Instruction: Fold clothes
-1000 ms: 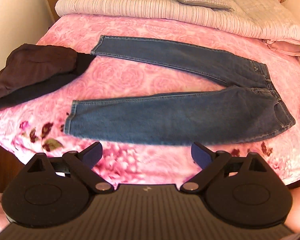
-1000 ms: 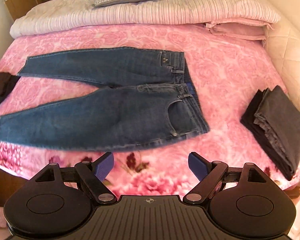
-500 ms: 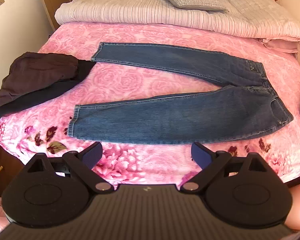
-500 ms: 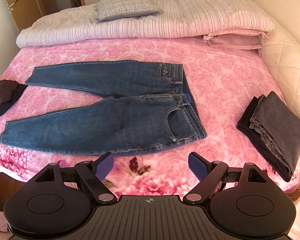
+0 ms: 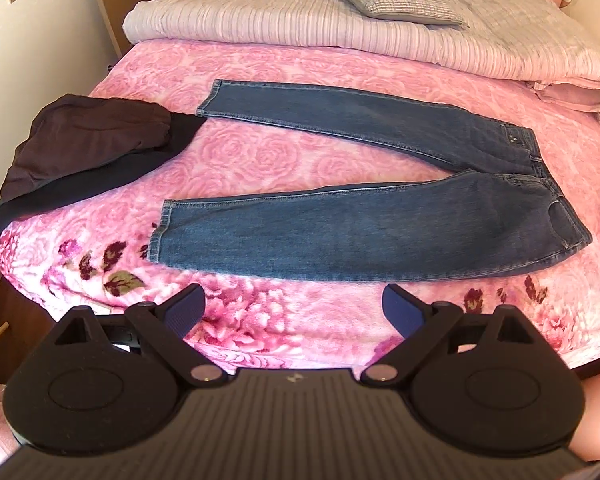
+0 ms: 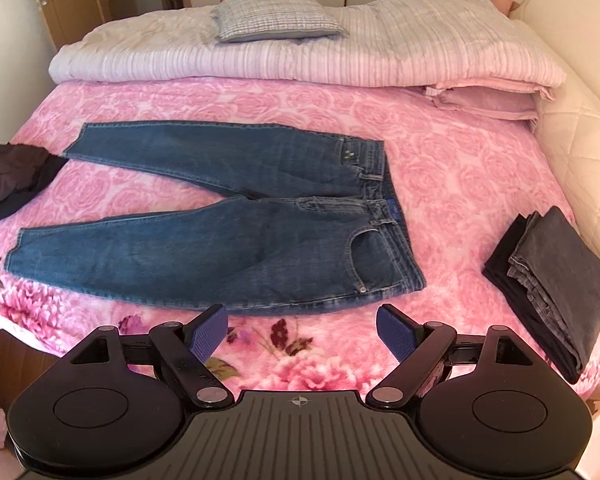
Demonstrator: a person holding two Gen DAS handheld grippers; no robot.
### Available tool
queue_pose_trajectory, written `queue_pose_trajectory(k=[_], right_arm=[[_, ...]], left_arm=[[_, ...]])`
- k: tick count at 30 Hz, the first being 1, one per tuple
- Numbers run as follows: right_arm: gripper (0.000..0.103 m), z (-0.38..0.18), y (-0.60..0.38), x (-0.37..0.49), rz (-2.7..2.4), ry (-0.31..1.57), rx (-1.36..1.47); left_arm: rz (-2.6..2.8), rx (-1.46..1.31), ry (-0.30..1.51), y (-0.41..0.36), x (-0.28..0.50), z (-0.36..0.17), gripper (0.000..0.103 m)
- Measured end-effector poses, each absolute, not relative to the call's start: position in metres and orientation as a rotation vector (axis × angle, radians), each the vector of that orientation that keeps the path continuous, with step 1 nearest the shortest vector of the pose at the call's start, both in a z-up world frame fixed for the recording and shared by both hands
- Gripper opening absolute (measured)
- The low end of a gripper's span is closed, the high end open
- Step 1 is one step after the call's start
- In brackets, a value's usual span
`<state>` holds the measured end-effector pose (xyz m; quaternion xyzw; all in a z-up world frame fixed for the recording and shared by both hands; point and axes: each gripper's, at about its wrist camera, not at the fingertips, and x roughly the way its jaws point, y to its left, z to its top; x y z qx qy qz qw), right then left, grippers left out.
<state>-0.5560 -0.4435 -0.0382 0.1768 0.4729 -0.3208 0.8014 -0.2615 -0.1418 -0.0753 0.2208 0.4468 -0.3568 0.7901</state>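
Observation:
Blue jeans (image 5: pixel 380 232) lie spread flat on the pink rose blanket (image 5: pixel 268 156), legs apart toward the left, waist to the right. In the right wrist view the same jeans (image 6: pixel 236 248) show their waistband and front pocket. My left gripper (image 5: pixel 292 304) hangs open above the near edge of the bed, short of the lower leg, with nothing between its fingers. The right gripper (image 6: pixel 300 328) is open too, just in front of the waist end, holding nothing.
A dark crumpled garment (image 5: pixel 84 148) lies at the left edge of the bed. A folded stack of dark grey trousers (image 6: pixel 556 280) sits at the right edge. A rolled striped quilt (image 6: pixel 300 56) and a checked pillow (image 6: pixel 276 20) fill the bed's far end.
Both grippers have drawn back and up from the bed, so the jeans look smaller and farther and more of the room shows. Both stay open.

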Motion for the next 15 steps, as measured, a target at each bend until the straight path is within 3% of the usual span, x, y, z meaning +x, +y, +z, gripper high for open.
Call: queue_pose_trajectory(k=[15], right_arm=[[0.085,-0.070,-0.411,-0.530,-0.596,1.070,0.392]], left_arm=[[-0.694,0.522,1.000,-0.108,-0.251,-0.082,0.093]])
